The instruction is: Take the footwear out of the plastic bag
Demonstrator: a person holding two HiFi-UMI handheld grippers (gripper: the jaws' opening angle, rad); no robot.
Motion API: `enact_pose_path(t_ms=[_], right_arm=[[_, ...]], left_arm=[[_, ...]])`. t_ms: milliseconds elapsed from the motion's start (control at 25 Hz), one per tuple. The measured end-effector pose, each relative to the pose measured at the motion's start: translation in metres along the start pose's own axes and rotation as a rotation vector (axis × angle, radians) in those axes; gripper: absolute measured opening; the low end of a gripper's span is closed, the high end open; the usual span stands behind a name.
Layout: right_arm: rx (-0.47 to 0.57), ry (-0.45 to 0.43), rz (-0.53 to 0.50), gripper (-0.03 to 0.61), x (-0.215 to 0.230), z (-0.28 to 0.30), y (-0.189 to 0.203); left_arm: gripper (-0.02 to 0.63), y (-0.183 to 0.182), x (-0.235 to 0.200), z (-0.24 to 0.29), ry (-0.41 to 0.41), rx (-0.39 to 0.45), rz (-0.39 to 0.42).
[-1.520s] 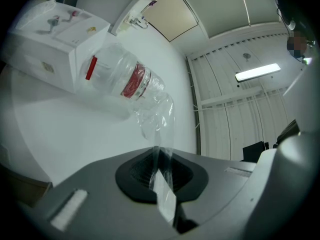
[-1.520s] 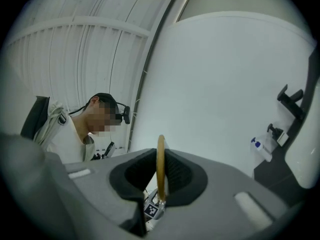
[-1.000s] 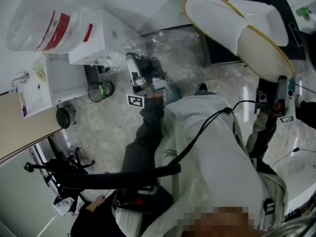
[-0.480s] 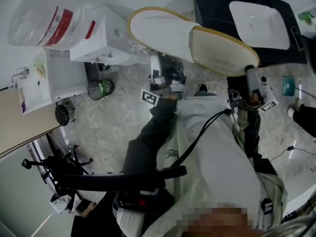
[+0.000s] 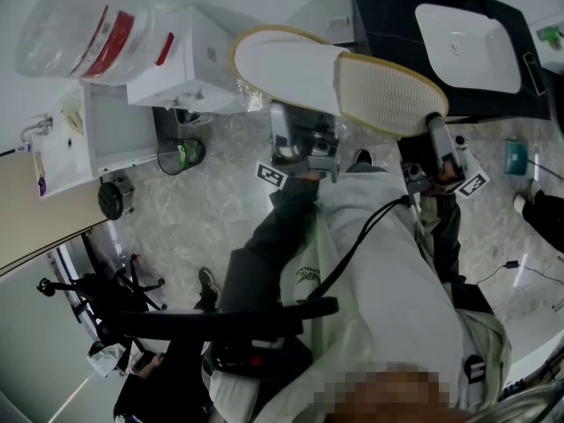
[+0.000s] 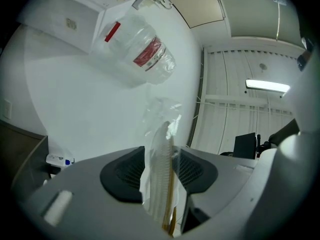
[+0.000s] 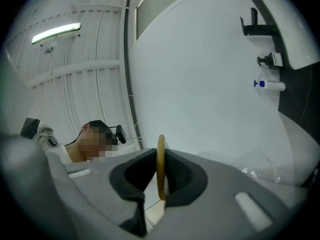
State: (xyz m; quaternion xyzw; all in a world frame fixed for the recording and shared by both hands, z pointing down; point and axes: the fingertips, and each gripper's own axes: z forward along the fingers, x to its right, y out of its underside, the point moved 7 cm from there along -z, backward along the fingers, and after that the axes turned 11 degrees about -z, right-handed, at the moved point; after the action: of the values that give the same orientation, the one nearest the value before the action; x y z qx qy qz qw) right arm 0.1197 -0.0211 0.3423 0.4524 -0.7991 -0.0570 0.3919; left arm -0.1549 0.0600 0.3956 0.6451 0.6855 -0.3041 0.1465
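In the head view a white slipper [image 5: 291, 64] with tan trim is held up in front of me, its textured sole [image 5: 388, 95] facing me. My left gripper [image 5: 295, 117] is under its toe half, with crinkled clear plastic bag [image 5: 248, 95] beside it. In the left gripper view the slipper's edge [image 6: 159, 179] and a strip of the bag [image 6: 161, 111] stand between the left gripper's [image 6: 160, 154] jaws, which are opening. My right gripper [image 5: 432, 123] is at the heel end. It is shut on the tan trim [image 7: 161, 156], seen edge-on in the right gripper [image 7: 161, 171].
A white basin [image 5: 463, 47] sits in a black counter at the upper right. A big clear bottle with a red label [image 5: 79, 38] and a white box [image 5: 181, 60] are upper left. A bin [image 5: 181, 157] stands on the marble floor, and someone's shoe [image 5: 207, 280] is lower left.
The slipper has swung from the upper right to the middle and turned sole towards me. Both grippers moved left with it. The spread-out bag has shrunk to a crumple by the left gripper.
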Motion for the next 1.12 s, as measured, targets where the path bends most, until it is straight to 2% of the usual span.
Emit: enact_pose_path(t_ms=[160, 240, 320, 520, 720, 800, 960, 1120], right_arm=[[0.020, 0.020, 0.031, 0.042, 0.010, -0.007, 0.002], [0.025, 0.047, 0.041, 0.041, 0.016, -0.013, 0.003], [0.029, 0.066, 0.050, 0.041, 0.017, -0.018, 0.003], [-0.075, 0.023, 0.038, 0.042, 0.010, -0.008, 0.010], [-0.165, 0.034, 0.040, 0.041, 0.012, -0.007, 0.026], [-0.191, 0.049, 0.048, 0.044, 0.013, -0.004, 0.032], [-0.244, 0.101, 0.038, 0.046, 0.022, -0.010, 0.034], [-0.253, 0.107, 0.058, 0.046, 0.026, -0.005, 0.039]], left_arm=[[0.157, 0.002, 0.002, 0.002, 0.052, 0.005, -0.042], [0.204, 0.004, 0.003, 0.005, 0.098, 0.017, -0.099], [0.256, 0.007, 0.002, 0.006, 0.110, 0.013, -0.133], [0.256, 0.008, -0.003, 0.012, 0.080, -0.011, -0.113], [0.258, 0.018, -0.010, 0.019, 0.044, -0.051, -0.083], [0.249, 0.018, -0.013, 0.017, 0.037, -0.035, -0.095], [0.128, 0.011, -0.020, 0.010, 0.030, 0.008, -0.109], [0.117, 0.005, -0.022, 0.008, 0.006, 0.009, -0.096]])
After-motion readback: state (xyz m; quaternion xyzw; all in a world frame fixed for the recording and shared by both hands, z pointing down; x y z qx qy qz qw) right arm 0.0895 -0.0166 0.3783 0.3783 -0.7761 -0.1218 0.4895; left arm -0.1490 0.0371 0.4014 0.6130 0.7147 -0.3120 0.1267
